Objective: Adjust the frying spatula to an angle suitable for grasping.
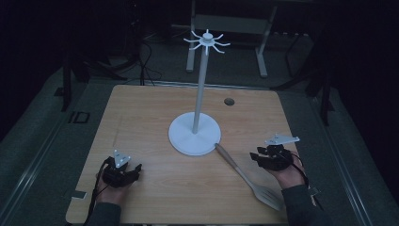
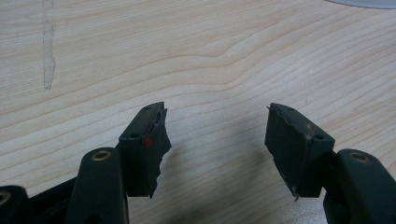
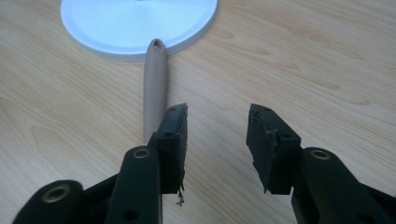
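Approach step: the right hand-held gripper, jaws apart and empty, needs to shift left over the beige slotted spatula's handle.

A pale wooden surface with rounded corners carries a white rack, its round base standing about midway across; a slotted spatula lies flat, its handle end touching the near right edge of that base, its blade well apart towards the near right corner; beyond the rack, a small dark hole marks the wood.
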### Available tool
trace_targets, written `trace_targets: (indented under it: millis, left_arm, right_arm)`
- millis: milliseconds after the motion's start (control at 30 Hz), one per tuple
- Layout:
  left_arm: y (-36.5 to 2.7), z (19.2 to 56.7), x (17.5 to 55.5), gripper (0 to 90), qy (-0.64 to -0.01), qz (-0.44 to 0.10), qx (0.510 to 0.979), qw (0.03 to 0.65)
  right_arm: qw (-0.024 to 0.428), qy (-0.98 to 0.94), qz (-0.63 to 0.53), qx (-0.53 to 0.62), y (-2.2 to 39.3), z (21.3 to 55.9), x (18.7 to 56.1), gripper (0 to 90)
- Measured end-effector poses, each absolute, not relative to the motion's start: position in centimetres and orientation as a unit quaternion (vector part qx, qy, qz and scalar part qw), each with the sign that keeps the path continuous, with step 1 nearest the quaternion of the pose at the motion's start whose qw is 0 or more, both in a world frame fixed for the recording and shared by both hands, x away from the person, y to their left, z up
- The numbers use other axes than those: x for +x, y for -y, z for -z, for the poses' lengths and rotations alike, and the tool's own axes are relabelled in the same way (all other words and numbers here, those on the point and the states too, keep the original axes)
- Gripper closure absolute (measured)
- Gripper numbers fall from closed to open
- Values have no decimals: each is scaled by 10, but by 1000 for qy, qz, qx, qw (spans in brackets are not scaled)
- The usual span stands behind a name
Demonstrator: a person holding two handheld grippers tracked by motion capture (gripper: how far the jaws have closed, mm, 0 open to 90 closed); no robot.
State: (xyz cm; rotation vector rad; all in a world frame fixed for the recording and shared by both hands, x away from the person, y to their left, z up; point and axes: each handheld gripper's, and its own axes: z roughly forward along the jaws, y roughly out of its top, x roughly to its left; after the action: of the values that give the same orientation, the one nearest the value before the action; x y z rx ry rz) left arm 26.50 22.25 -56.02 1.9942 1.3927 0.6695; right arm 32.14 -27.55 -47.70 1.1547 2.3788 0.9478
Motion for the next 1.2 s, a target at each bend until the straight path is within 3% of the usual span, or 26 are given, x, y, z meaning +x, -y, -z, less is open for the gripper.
trace_targets:
  millis: [433, 1200]
  left_arm:
    - [-223, 560, 265, 389, -525, -252, 753, 304]
    - [-223, 559, 265, 389, -526, -253, 752, 306]
  right_arm:
    - [138, -861, -292, 393, 260, 479, 334, 612]
    - [44, -893, -232, 383, 225, 513, 355, 593]
